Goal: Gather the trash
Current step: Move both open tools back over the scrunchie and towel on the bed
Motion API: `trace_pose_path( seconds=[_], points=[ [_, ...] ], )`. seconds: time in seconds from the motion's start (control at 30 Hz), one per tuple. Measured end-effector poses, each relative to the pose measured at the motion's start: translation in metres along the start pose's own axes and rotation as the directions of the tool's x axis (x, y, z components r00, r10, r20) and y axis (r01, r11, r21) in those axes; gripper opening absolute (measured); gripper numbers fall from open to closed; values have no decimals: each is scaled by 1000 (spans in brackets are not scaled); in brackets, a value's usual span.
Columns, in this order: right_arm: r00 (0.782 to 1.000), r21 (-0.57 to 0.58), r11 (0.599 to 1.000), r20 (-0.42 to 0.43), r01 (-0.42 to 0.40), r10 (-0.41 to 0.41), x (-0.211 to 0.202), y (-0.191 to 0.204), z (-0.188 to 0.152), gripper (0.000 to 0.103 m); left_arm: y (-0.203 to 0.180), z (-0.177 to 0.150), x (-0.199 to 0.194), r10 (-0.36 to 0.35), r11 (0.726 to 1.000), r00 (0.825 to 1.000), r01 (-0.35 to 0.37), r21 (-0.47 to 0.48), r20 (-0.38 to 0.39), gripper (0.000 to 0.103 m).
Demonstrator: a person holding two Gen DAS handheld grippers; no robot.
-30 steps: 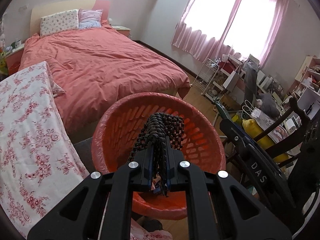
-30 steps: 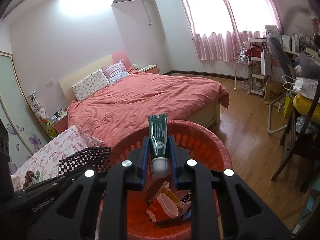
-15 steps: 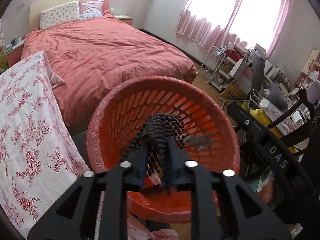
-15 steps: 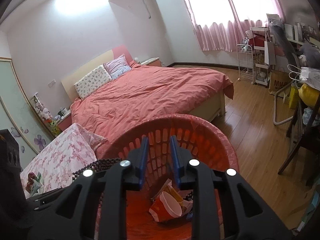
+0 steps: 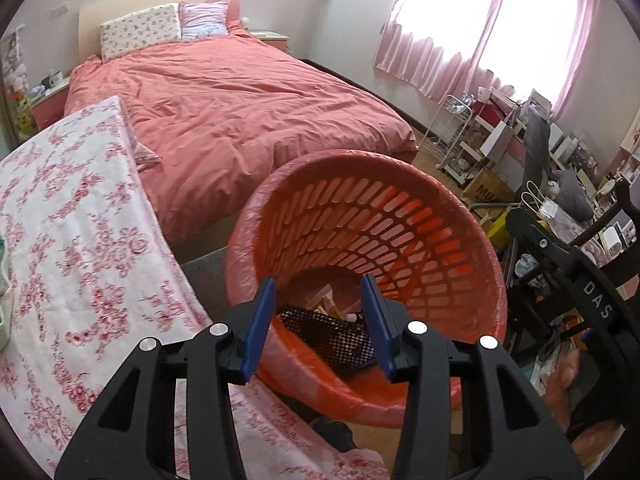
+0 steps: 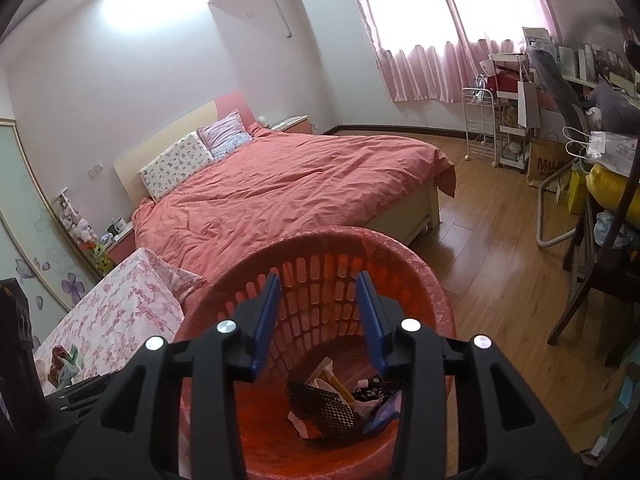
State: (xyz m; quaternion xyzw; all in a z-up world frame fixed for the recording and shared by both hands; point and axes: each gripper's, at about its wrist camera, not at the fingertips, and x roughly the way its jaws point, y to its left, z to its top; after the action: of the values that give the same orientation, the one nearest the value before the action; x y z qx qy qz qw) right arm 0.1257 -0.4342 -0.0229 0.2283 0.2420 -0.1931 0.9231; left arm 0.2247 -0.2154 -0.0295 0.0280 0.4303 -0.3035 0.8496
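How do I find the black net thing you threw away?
Look for the pink bed; the round orange basket stands at its foot. The black net lies at the bottom among paper scraps. It is the only dark, holey, crumpled piece; the rest is pale, flat packaging.

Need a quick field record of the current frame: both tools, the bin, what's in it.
left tool: open, empty, over the bin's near rim
right tool: open, empty, above the bin
bin: orange slotted basket, with a plastic liner
contents: black mesh netting, assorted wrappers beside it
surroundings: pink bed behind the basket, floral cloth to its left
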Motion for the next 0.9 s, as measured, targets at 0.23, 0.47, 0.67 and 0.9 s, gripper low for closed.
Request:
trace_pose_path(
  seconds=[0.23, 0.47, 0.67, 0.9],
  points=[
    [1000, -39, 999, -9, -25, 24, -8, 22, -4, 40, 20, -5, -12, 41, 999, 999, -41, -26, 13, 45],
    [998, -98, 993, -20, -67, 65, -19, 61, -8, 40, 52, -14, -38, 92, 994, 995, -90, -60, 42, 45],
    [993, -143, 983, -44, -111, 106, -24, 97, -15, 40, 84, -26, -62, 149, 985, 987, -143, -94, 64, 45],
    [982, -213, 961, -99, -177, 159, -26, 150, -34, 40, 131, -43, -90, 225, 966, 971, -211, -150, 81, 45]
  ],
)
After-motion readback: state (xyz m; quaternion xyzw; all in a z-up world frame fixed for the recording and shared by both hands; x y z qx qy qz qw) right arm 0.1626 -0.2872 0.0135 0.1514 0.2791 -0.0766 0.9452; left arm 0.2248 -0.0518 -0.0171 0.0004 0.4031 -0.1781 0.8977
